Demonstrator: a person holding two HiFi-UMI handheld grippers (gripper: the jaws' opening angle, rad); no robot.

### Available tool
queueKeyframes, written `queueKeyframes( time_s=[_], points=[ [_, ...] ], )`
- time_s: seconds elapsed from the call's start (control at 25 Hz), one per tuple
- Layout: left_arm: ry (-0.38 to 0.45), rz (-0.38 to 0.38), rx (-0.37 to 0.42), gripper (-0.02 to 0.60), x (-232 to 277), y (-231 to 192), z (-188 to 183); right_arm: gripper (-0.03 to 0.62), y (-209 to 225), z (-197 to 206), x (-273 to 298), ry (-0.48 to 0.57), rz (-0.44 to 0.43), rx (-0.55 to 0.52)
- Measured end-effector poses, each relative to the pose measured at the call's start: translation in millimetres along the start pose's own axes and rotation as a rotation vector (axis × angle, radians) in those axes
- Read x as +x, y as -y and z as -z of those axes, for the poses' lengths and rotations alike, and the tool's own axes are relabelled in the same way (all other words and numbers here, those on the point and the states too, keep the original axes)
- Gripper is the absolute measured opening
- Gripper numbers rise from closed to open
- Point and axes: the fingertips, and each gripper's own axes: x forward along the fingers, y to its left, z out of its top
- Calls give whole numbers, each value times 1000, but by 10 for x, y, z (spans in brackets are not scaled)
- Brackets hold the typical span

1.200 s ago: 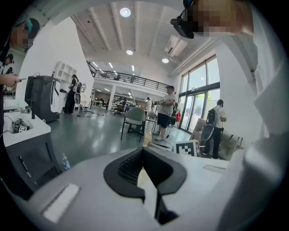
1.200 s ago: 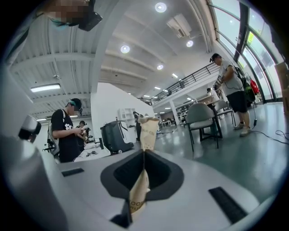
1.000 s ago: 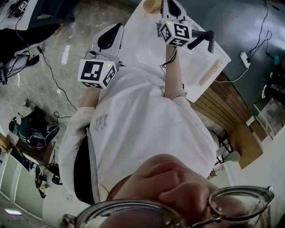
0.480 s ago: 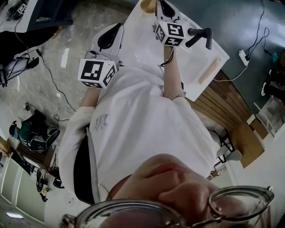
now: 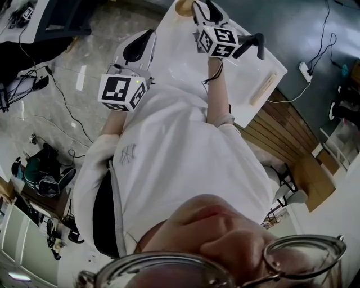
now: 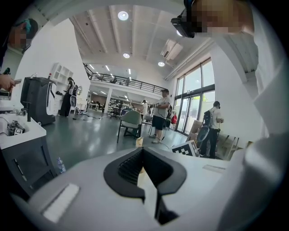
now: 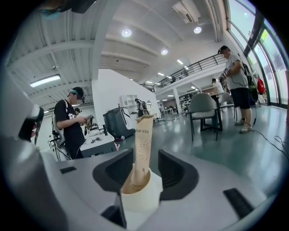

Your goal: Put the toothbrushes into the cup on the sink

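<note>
A cream paper cup (image 7: 140, 198) stands between the jaws of my right gripper (image 7: 145, 152). A toothbrush in a tan paper wrapper (image 7: 143, 135) stands upright in it. The jaws have just been opening and now stand apart, with the pads clear of cup and toothbrush. In the head view the right gripper (image 5: 203, 8) reaches the cup (image 5: 183, 5) at the far end of the white counter (image 5: 180, 62). Another wrapped toothbrush (image 5: 264, 89) lies near the counter's right edge. My left gripper (image 5: 138, 48) hovers at the counter's left edge; its jaws (image 6: 142, 151) meet, with nothing between them.
A power strip with its cable (image 5: 306, 70) lies on the floor to the right of the counter. Wooden boards (image 5: 292, 140) lie beside the counter. A person (image 7: 72, 122) stands at a workbench beyond the cup, and chairs and people (image 6: 160, 115) stand farther off in the hall.
The right gripper has shifted slightly toward the cup and its jaws have spread apart. The left gripper has stayed in place.
</note>
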Motion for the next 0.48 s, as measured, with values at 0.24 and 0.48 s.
queueKeyframes(
  time_s=[0.24,0.48],
  points=[
    [13,37,12,8,3,116,-42,144,8,-199,-156,40,18,3],
    [32,82,27,8,-14,264,-109,111,-70,-481,-430,94,37,-10]
  ],
)
